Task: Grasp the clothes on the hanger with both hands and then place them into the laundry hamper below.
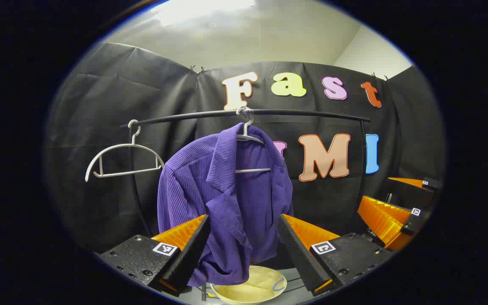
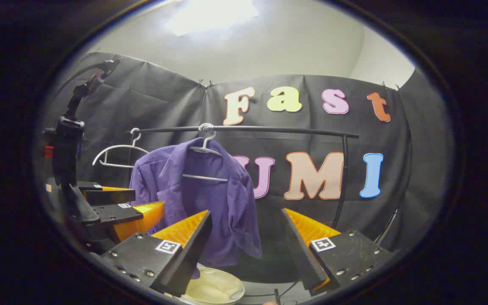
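Note:
A purple ribbed shirt (image 1: 227,199) (image 2: 201,199) hangs on a white hanger (image 1: 250,137) (image 2: 205,148) from the black rail (image 1: 303,114) (image 2: 278,129). Below it stands a cream laundry hamper (image 1: 248,292) (image 2: 212,290). My left gripper (image 1: 244,224) is open, its fingers framing the shirt's lower half from some way in front. My right gripper (image 2: 246,218) is open too, aimed at the shirt's right edge and the wall beside it. The right gripper (image 1: 392,212) also appears at the right edge of the left gripper view. The left gripper (image 2: 121,207) appears at the left of the right gripper view.
An empty white hanger (image 1: 121,161) (image 2: 117,154) hangs at the rail's left end. The rack's curved black uprights (image 1: 136,195) (image 2: 343,182) stand at either side, with the black cloth wall close behind.

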{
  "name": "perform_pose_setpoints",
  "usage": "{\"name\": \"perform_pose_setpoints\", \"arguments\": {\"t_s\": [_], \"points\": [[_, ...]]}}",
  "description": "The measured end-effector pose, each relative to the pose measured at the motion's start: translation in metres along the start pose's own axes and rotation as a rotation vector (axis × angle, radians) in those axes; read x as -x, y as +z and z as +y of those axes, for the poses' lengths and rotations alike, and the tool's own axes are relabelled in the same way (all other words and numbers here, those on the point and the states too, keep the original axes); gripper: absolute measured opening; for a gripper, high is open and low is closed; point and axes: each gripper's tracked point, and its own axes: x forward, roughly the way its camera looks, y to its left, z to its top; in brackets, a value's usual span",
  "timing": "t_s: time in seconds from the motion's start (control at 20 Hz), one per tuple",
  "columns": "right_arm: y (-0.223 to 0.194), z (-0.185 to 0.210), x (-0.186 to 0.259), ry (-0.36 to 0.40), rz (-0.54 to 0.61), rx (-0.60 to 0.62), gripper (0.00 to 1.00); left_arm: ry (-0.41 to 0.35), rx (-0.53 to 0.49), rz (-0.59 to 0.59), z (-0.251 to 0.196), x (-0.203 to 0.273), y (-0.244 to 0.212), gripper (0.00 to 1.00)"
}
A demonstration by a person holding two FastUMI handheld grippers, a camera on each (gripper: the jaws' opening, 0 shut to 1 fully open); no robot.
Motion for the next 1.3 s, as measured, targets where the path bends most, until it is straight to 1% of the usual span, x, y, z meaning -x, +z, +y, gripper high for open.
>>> {"name": "perform_pose_setpoints", "arguments": {"t_s": [0.05, 0.15, 0.2, 0.25, 0.3, 0.35, 0.5, 0.55, 0.75, 0.8, 1.1, 1.15, 1.2, 1.3], "points": [[0.0, -0.001, 0.001, -0.004, -0.002, 0.002, 0.94, -0.003, 0.002, 0.003, -0.001, 0.0, 0.0, 0.99], [0.0, -0.001, 0.004, -0.013, 0.001, 0.007, 0.94, -0.009, 0.004, 0.007, -0.003, -0.001, -0.003, 0.99], [-0.002, -0.001, 0.005, -0.018, 0.007, 0.008, 0.96, -0.011, 0.004, 0.011, -0.004, -0.001, -0.005, 0.99], [-0.002, -0.001, 0.005, -0.021, 0.01, 0.009, 0.94, -0.012, 0.006, 0.012, -0.004, -0.001, -0.006, 0.99], [-0.003, -0.002, 0.005, -0.025, 0.016, 0.008, 0.96, -0.015, 0.01, 0.016, -0.005, 0.0, -0.007, 0.99], [-0.004, -0.002, 0.005, -0.028, 0.021, 0.007, 0.96, -0.021, 0.015, 0.015, -0.006, -0.001, -0.007, 0.99], [-0.008, -0.003, 0.006, -0.051, 0.041, 0.019, 0.94, -0.063, 0.021, 0.034, -0.013, -0.003, -0.013, 0.99], [-0.008, -0.005, 0.006, -0.061, 0.042, 0.021, 0.96, -0.073, 0.017, 0.035, -0.014, -0.004, -0.013, 0.99], [-0.01, -0.009, 0.005, -0.095, 0.043, 0.007, 0.96, -0.103, 0.004, 0.037, -0.021, -0.012, -0.014, 0.99], [-0.011, -0.011, 0.004, -0.103, 0.041, 0.005, 0.94, -0.105, 0.006, 0.038, -0.022, -0.014, -0.015, 0.99], [-0.008, -0.022, 0.004, -0.143, 0.035, 0.015, 0.94, -0.092, 0.014, 0.055, -0.02, -0.03, -0.02, 0.99], [-0.008, -0.023, 0.004, -0.147, 0.035, 0.015, 0.94, -0.087, 0.016, 0.058, -0.019, -0.032, -0.021, 0.99], [-0.008, -0.024, 0.004, -0.148, 0.036, 0.015, 0.96, -0.081, 0.015, 0.059, -0.017, -0.035, -0.023, 0.99], [-0.01, -0.025, 0.001, -0.147, 0.041, 0.016, 0.96, -0.065, 0.01, 0.06, -0.013, -0.04, -0.024, 0.99]]}}
